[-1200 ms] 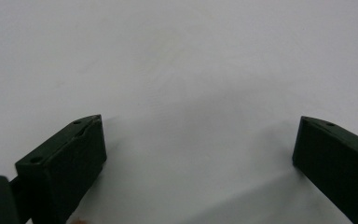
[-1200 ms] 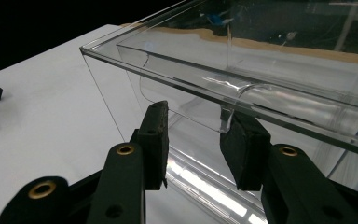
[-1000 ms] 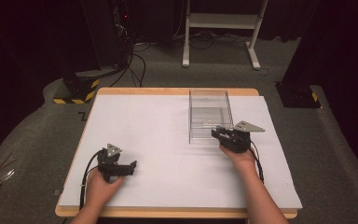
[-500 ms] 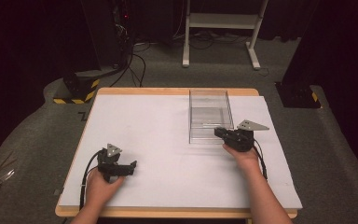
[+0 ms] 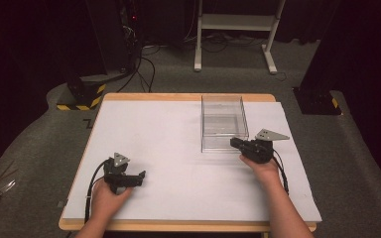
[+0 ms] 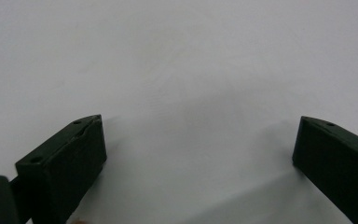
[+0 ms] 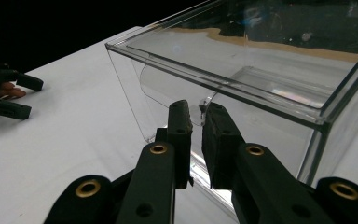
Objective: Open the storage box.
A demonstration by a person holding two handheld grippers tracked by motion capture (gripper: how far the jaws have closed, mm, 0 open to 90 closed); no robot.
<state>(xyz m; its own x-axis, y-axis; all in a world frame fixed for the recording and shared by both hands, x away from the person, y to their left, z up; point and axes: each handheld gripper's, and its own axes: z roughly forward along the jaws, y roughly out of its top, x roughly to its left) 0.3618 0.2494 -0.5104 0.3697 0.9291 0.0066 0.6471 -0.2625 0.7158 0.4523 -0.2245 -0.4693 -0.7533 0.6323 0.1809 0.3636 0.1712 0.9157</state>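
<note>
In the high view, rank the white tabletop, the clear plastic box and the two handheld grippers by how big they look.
1. White tabletop, by far the largest.
2. Clear plastic box.
3. Right gripper and left gripper: they look about alike, so I won't rank one over the other.

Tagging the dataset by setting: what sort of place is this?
Probably a lab or recording studio, not a home: a white-topped table with just a clear plastic box, dark surroundings, loose cables on grey carpet, and a hazard-striped base.
</note>
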